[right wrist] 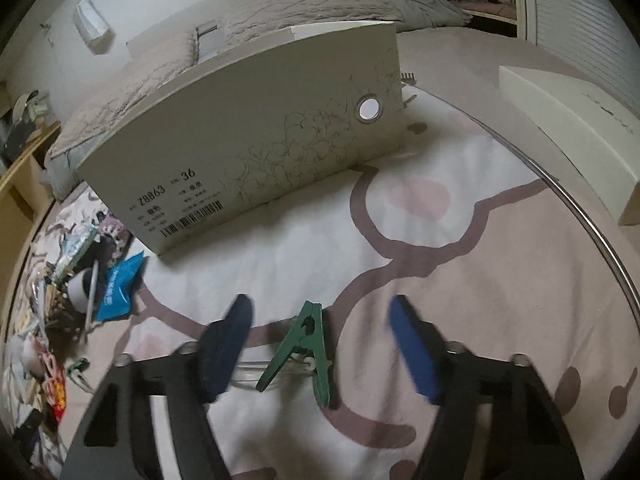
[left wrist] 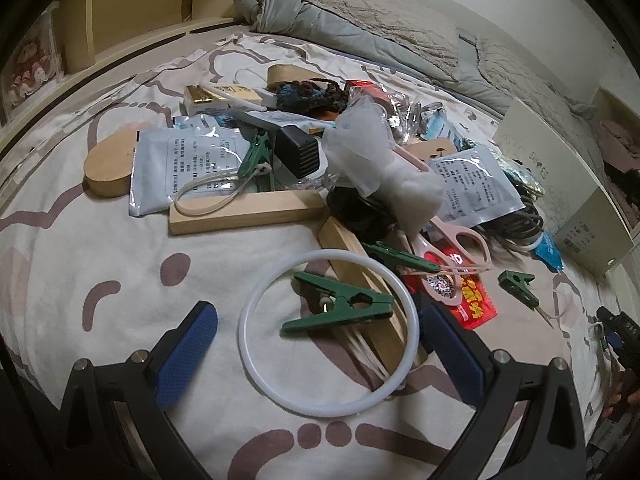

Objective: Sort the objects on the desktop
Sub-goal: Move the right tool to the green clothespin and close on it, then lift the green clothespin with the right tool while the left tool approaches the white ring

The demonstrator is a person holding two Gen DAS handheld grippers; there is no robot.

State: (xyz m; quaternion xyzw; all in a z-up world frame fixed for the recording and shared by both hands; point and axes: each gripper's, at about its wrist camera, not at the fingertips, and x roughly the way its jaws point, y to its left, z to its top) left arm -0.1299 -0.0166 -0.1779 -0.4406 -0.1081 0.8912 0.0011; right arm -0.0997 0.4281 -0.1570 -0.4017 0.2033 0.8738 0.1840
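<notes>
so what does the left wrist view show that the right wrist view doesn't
Only the left wrist view: the white ring around a green clip, pink scissors, wooden blocks and a black box.
Only the right wrist view: the shoebox's barcode label, its round eyelet, and a second box.
Both: the shoebox, the patterned bedsheet, and open blue-padded fingers.

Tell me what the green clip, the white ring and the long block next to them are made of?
Green clip: probably hard plastic, matte, evenly coloured, molded shape.
White ring: looks like soft rubber or silicone; thin, smooth, slightly see-through.
Long block: wood, pale and unpainted, faint grain, square-cut edges.
</notes>
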